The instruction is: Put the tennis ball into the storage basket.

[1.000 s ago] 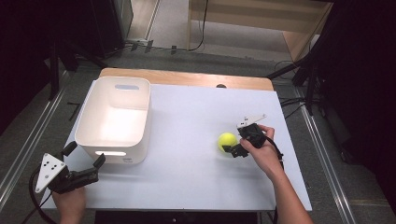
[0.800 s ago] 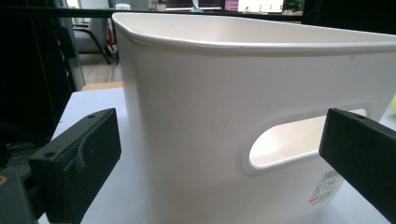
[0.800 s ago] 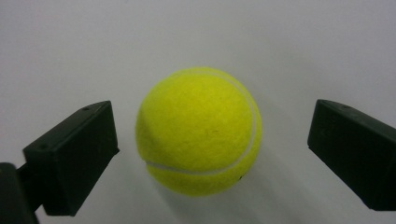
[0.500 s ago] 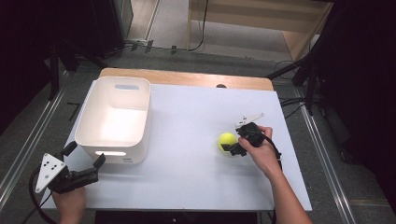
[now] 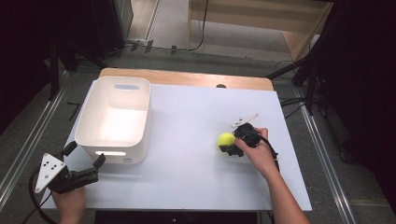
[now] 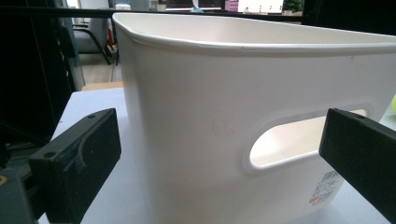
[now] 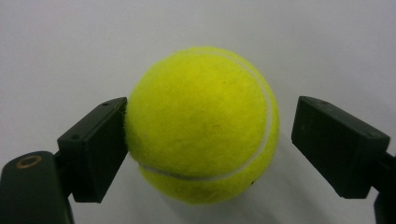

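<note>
Closing the right tool (image 7: 208, 140) on tennis ball (image 7: 201, 125): left pad touching, right pad apart, jaws just narrowing. Left tool (image 5: 86, 167) wide near bin (image 5: 114, 116). Next, probably: finish squeeze, lift.

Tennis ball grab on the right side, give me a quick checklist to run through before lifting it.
1. Tennis ball sits between the jaws of the right gripper: ok.
2. Both jaws pressing on the ball: not ok. They have just been closing; one jaw touches the felt, the other stands off with a visible gap.
3. Ball resting on the table, not rolling: cannot tell.
4. White bin upright with its open top free: ok.
5. Path across the table from ball to bin free of objects: ok.
6. Left gripper out of the way, open, in front of the bin's handle cutout: ok.
</note>
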The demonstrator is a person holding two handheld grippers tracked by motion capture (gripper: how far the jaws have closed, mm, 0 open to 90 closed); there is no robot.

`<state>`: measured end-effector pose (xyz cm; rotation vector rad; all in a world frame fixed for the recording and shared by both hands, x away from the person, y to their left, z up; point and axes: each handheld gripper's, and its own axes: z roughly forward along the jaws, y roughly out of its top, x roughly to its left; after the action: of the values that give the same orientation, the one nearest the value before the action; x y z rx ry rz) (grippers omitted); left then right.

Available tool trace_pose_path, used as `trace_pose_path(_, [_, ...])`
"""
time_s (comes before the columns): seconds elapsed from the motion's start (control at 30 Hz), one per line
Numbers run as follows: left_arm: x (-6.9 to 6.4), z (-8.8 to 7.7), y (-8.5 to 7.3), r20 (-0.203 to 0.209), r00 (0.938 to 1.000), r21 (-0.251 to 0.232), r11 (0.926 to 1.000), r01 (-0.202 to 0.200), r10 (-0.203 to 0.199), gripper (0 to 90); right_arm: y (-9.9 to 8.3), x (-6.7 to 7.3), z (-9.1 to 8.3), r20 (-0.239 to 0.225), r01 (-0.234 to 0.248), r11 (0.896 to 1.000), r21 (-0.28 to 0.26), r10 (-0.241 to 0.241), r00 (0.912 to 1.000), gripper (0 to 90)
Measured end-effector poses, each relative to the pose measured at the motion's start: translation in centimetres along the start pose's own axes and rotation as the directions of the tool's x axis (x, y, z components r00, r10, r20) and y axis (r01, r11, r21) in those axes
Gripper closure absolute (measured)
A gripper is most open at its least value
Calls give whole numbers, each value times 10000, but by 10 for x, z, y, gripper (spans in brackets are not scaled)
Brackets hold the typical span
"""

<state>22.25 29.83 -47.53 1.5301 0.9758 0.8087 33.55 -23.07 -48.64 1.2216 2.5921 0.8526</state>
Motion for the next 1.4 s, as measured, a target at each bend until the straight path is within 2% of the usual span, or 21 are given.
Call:
trace_pose_path(0.23, [0, 0, 0, 10, 10000, -19, 10000, 8, -8, 0, 1, 1, 4, -156, -77, 9999, 127, 79, 9998, 121])
trace_pose_path(0.57, [0, 0, 0, 7, 10000, -7, 10000, 2, -2, 0, 3, 2, 10, -389, 92, 9997, 238, -83, 9992, 130])
trace_pose_path(0.6, [0, 0, 0, 8, 10000, -6, 10000, 2, -2, 0, 3, 3, 11, -430, -26, 9995, 306, 40, 9991, 131])
trace_pose_path(0.8, [0, 0, 0, 23, 10000, -19, 10000, 9, -9, 0, 4, 3, 14, -654, 107, 9994, 337, -84, 9978, 161])
trace_pose_path(1.03, [0, 0, 0, 12, 10000, -10, 10000, -1, 1, 0, 4, 4, 16, -937, 18, 9996, 279, 8, 9956, 202])
trace_pose_path(1.4, [0, 0, 0, 22, 10000, -22, 10000, 0, 0, 0, 4, 4, 18, -1075, 77, 9997, 252, -50, 9942, 228])
